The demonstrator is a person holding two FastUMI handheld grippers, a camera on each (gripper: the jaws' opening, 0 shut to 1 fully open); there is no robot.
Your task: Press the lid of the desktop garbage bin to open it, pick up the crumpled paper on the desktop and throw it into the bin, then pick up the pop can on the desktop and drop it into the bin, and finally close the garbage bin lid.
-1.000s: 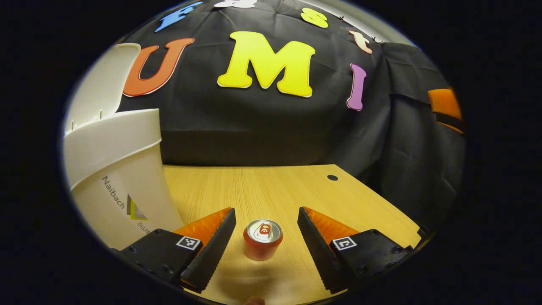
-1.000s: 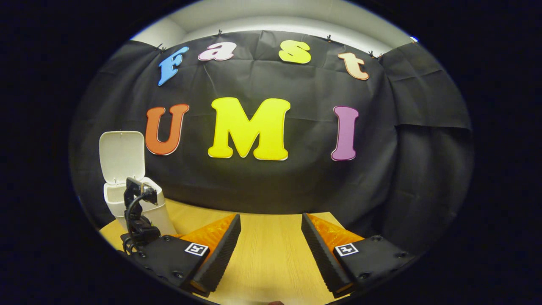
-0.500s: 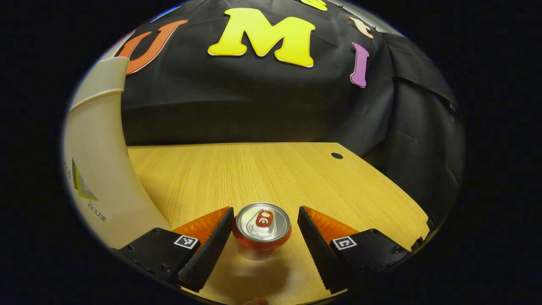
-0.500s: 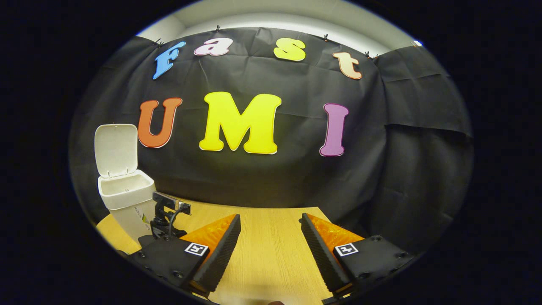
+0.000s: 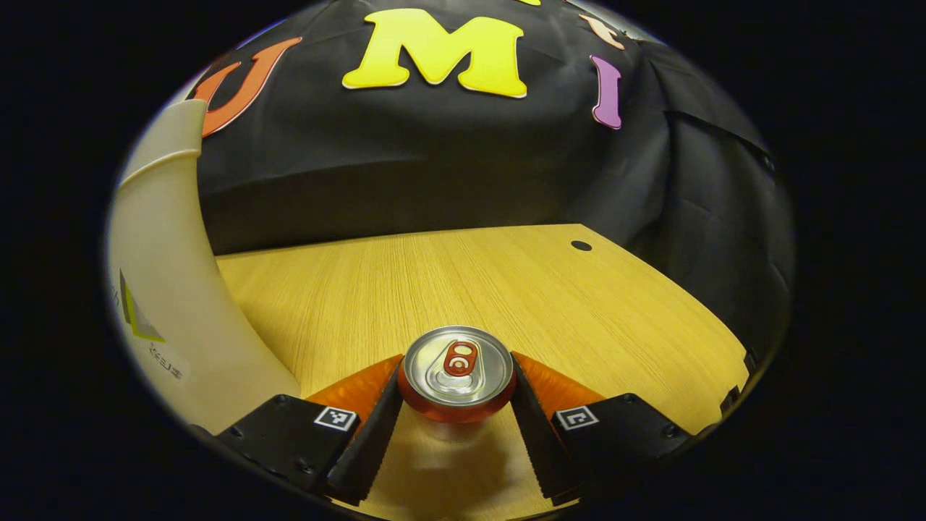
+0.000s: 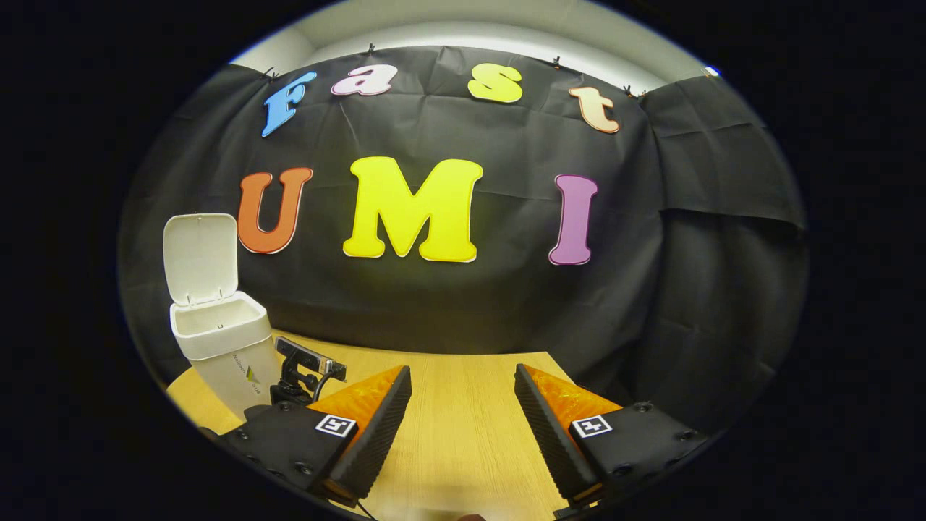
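A red pop can [image 5: 456, 376] with a silver top stands upright on the wooden desk [image 5: 448, 282]. My left gripper [image 5: 456, 359] has both fingers pressed against the can's sides. The white garbage bin [image 5: 163, 289] rises close by at the left of the left gripper view. In the right gripper view the bin [image 6: 221, 344] stands at the far left with its lid [image 6: 199, 257] tipped up and open. My right gripper [image 6: 463, 376] hovers open above the desk with nothing between its fingers. Part of the left gripper's body [image 6: 307, 365] pokes up beside the bin.
The black cloth wall [image 6: 463, 304] closes off the back and right of the desk. A small dark hole [image 5: 581, 245] marks the desk near its far right corner. The desk's right edge [image 5: 731, 362] drops off beyond the can.
My left gripper came down and forward around the can, and its fingers closed in until they touch it. The right gripper has barely shifted.
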